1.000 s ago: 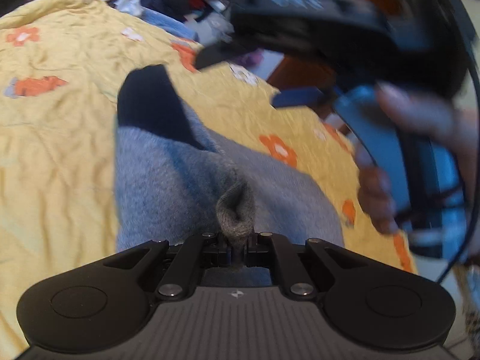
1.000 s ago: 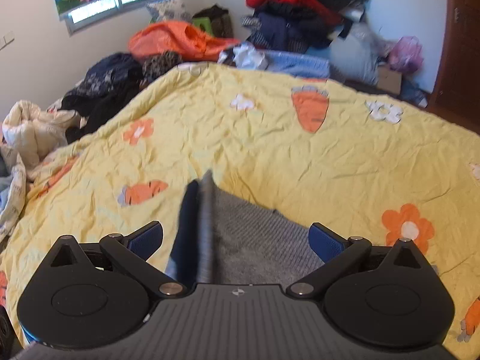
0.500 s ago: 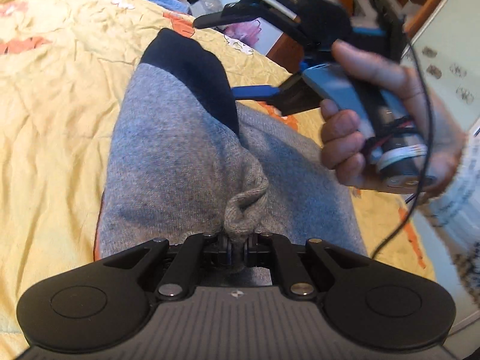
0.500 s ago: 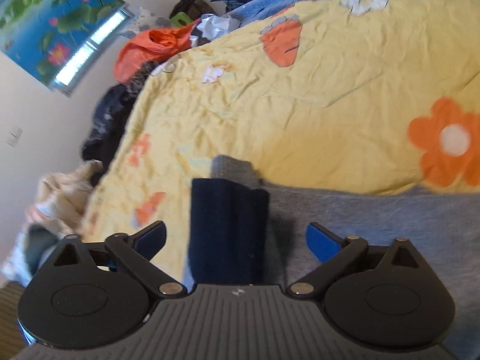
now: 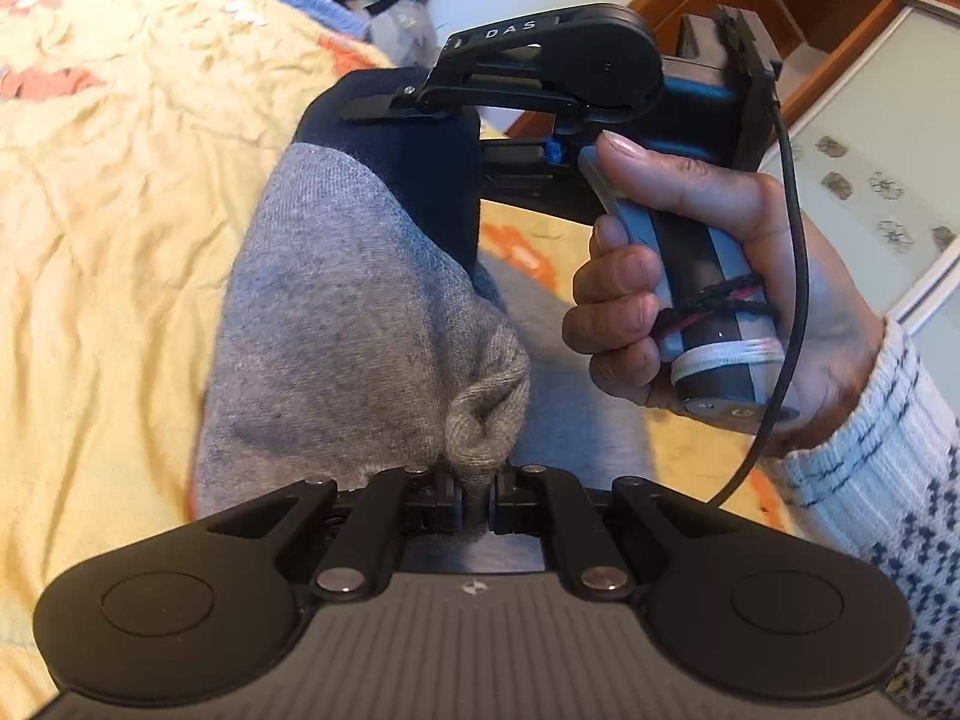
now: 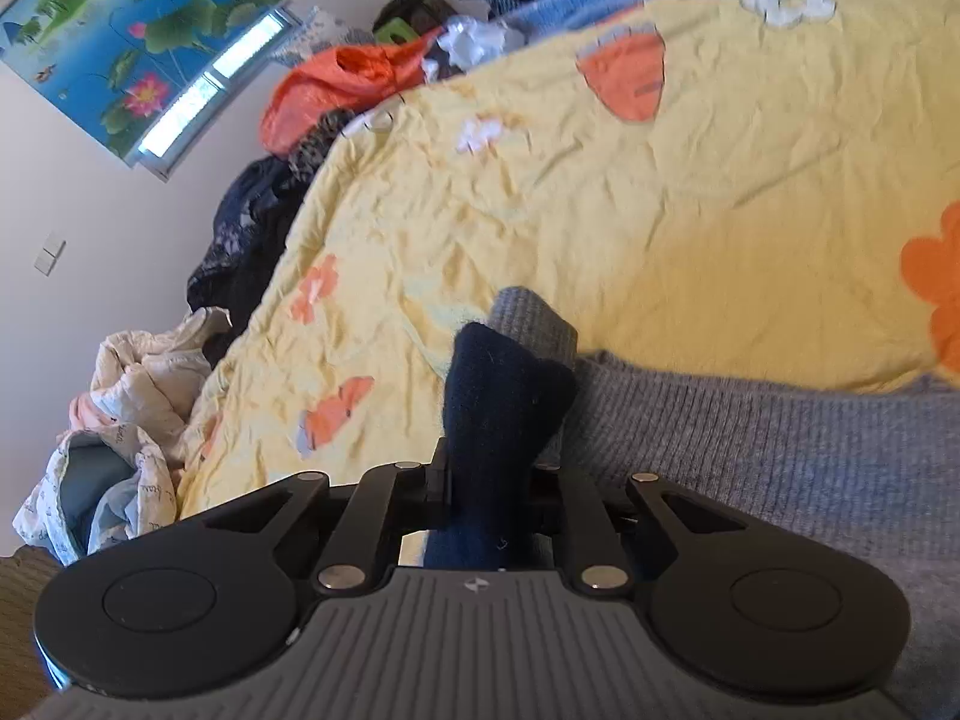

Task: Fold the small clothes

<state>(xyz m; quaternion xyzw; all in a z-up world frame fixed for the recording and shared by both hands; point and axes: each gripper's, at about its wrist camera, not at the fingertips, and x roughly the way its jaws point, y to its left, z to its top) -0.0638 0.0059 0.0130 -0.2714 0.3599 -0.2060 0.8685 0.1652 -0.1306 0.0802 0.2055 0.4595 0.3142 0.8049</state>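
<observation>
A grey knitted sock (image 5: pixel 348 312) with a dark navy end (image 5: pixel 444 180) lies raised over the yellow quilt (image 5: pixel 120 210). My left gripper (image 5: pixel 474 504) is shut on the sock's bunched grey end. In the left wrist view my right gripper (image 5: pixel 414 120), held in a hand (image 5: pixel 690 276), reaches the navy end from the right. In the right wrist view my right gripper (image 6: pixel 489 492) has its jaws closing, and they pinch the navy end (image 6: pixel 504 396) into a bunch. The grey sock (image 6: pixel 750 456) stretches off to the right.
The yellow quilt (image 6: pixel 600 210) with orange flowers and carrots covers the bed. Piles of clothes (image 6: pixel 336 78) line its far edge, and a pale bundle (image 6: pixel 120 420) lies at the left. A wooden cabinet (image 5: pixel 810 18) stands behind the hand.
The right gripper's jaws went from wide open to pinched on the navy end as it came down onto the sock. The left gripper kept its hold on the grey end.
</observation>
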